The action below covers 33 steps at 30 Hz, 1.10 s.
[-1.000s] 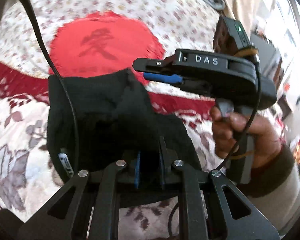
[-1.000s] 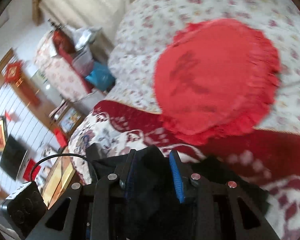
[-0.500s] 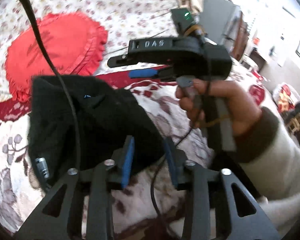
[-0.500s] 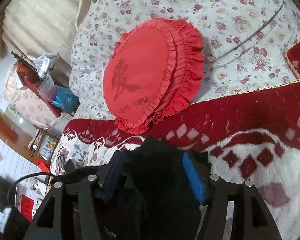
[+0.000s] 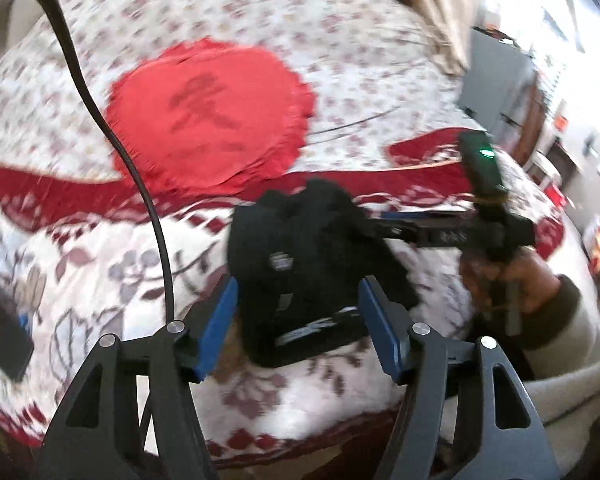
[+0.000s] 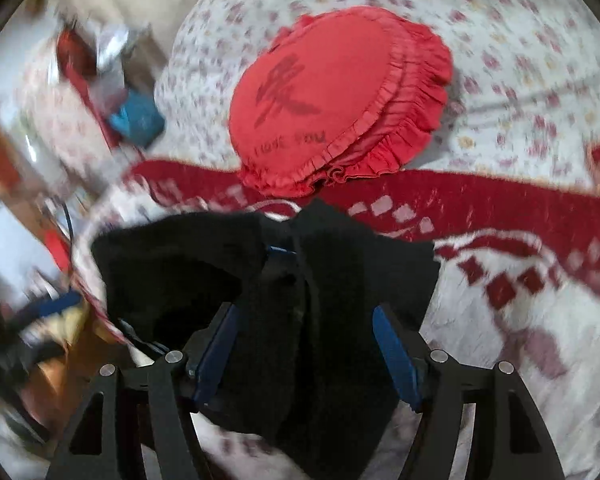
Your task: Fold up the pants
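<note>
both grippers' jaws opening off the black pants [image 5: 308, 264], left gripper [image 5: 300, 332] pulled back, bundle now on the blanket

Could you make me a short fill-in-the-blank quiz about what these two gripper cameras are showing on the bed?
1. The folded pants are ____ in colour.
2. Behind them lies a round, frilled ____ cushion.
3. The pads of the left gripper are ____ in colour.
4. The pants lie on a ____-patterned blanket.

Missing words: black; red; blue; flower
</note>
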Each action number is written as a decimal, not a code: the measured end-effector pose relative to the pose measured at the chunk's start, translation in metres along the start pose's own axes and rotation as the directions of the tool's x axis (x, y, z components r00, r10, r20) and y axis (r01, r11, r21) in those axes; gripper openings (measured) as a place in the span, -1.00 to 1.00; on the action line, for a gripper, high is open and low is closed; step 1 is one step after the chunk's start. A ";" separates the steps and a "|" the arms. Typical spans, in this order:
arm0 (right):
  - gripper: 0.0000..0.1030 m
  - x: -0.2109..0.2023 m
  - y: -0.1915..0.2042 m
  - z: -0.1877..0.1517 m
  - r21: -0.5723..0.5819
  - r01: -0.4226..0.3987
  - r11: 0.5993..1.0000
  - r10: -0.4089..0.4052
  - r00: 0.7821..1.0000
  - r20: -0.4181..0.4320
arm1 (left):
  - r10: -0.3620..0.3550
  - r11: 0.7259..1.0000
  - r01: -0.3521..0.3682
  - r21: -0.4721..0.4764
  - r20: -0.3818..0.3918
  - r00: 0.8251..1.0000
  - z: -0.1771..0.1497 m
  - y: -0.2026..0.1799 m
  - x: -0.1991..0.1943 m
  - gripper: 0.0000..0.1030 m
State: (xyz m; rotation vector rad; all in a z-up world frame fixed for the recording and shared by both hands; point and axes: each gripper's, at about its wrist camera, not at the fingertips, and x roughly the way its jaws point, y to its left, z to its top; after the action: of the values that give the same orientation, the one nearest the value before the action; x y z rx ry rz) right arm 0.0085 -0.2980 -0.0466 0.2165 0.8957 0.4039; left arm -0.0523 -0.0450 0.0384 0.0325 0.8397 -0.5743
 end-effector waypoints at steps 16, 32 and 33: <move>0.31 0.056 -0.033 0.057 0.071 0.132 0.989 -0.133 0.991 0.010 | -0.090 0.996 0.087 -0.026 -0.115 0.989 -0.005 -0.009 0.072 0.22; 0.63 0.006 -0.075 0.029 0.383 -0.298 0.874 0.253 0.953 0.164 | -0.162 0.986 0.166 0.013 -0.153 0.975 -0.009 -0.049 0.101 0.28; 0.63 0.010 -0.070 0.032 0.360 -0.269 0.893 0.235 0.963 0.135 | -0.159 0.986 0.163 0.018 -0.153 0.975 -0.009 -0.049 0.100 0.28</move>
State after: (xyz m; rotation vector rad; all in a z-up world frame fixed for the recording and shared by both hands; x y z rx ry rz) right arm 0.0572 -0.3578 -0.0585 0.7063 0.8552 0.4570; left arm -0.0305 -0.1314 -0.0296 0.0359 0.9867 -0.7439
